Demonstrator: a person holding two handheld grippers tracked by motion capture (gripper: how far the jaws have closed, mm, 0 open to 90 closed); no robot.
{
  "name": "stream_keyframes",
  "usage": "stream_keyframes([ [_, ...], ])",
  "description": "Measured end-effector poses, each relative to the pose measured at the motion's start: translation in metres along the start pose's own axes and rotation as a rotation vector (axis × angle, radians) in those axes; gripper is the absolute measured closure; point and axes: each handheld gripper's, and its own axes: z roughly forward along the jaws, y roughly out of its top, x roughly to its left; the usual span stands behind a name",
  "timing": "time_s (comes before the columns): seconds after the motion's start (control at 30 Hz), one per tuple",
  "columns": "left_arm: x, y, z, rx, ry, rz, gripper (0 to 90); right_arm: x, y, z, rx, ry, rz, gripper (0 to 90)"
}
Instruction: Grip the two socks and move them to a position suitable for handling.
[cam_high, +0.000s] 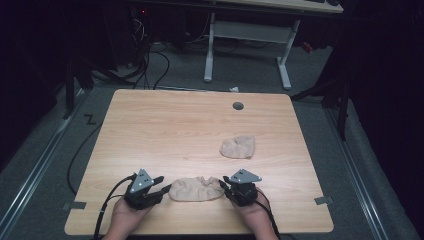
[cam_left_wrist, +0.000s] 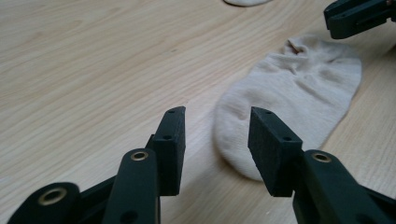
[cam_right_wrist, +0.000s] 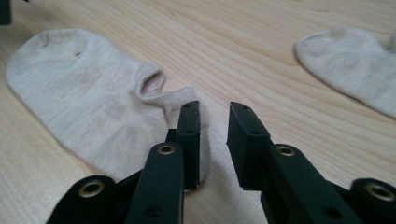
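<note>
Beige low-cut fabric sock (cam_high: 196, 189) lies flat, slightly rumpled, lower centre of the light wooden bench (cam_high: 165, 125). Left gripper (cam_high: 161, 190) and right gripper (cam_high: 224, 185) flank its ends, jaws spread, pinching nothing. Second beige sock (cam_high: 238, 146) sits mid-right.

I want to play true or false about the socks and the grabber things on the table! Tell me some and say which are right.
1. Two beige socks lie on the wooden table. True: the near sock and the far sock.
2. The left gripper squeezes the near sock. False: its jaws stand open, the sock's end just beyond them.
3. The near sock lies between the two grippers. True.
4. The right gripper holds the far sock. False: it is open beside the near sock.
5. The socks are stacked together. False: they lie apart.
</note>
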Motion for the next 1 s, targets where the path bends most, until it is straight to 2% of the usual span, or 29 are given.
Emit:
stream_keyframes([
  [0.13, 0.012, -0.005, -0.007, 0.006, 0.017, -0.027, 56.4, -0.005, 0.004, -0.004, -0.016, -0.033, 0.012, 72.6],
  [0.23, 0.017, -0.006, -0.009, 0.001, 0.044, -0.024, 55.1, -0.01, 0.007, -0.006, -0.014, -0.063, 0.013, 69.6],
  [0.37, 0.023, -0.007, -0.008, 0.0, 0.066, -0.027, 48.7, -0.018, 0.012, -0.009, -0.014, -0.1, 0.035, 67.4],
  [0.47, 0.025, -0.008, -0.008, 0.002, 0.08, -0.023, 47.5, -0.023, 0.019, -0.012, -0.008, -0.117, 0.04, 64.2],
  [0.7, 0.023, -0.008, -0.009, 0.0, 0.061, -0.01, 45.5, -0.032, 0.035, -0.012, 0.016, -0.123, 0.056, 58.6],
  [1.0, 0.023, -0.009, -0.011, -0.001, 0.047, -0.013, 45.1, -0.043, 0.046, -0.002, 0.033, -0.156, 0.088, 58.3],
])
